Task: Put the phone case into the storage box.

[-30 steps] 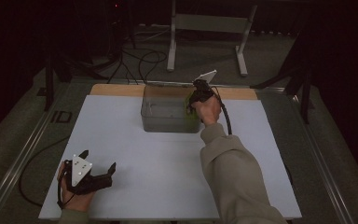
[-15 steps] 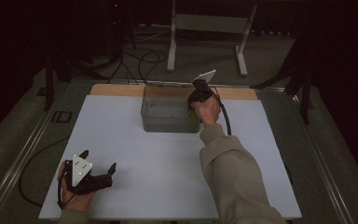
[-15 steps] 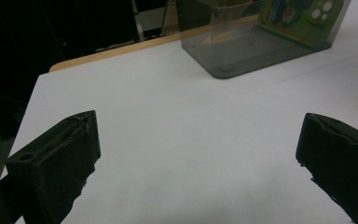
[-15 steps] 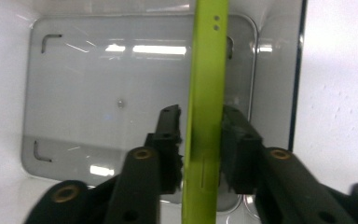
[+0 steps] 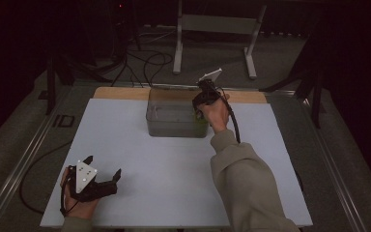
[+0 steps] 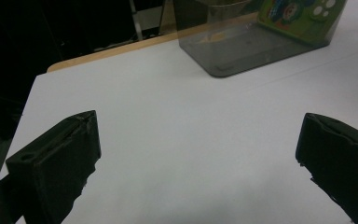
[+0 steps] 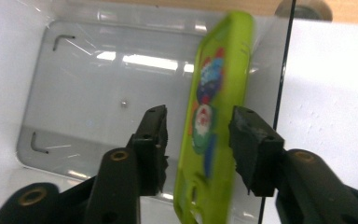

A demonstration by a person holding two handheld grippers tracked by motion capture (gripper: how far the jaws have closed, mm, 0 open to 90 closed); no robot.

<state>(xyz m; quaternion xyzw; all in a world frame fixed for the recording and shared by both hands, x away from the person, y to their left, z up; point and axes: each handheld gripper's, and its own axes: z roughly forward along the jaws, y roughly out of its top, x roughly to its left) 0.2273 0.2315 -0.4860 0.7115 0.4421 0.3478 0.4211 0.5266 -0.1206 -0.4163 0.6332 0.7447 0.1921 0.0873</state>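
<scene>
Looks like the green phone case [image 7: 214, 126] has just been let go by the right gripper [image 7: 198, 140]: jaws opened either side, case dropped inside the clear bin [image 5: 174, 113]. Left gripper [image 5: 101, 166] is parked spread on the bench [image 5: 174, 193].

The high view looks forward and down over my whole surface [image 5: 140, 164]; my gripper views sit close, both facing the far clear bin [image 5: 176, 116].

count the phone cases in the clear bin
1: a green phone case on edge at the right wall of the clear bin, between the right gripper's parted jaws. Nothing else visible inside.
</scene>
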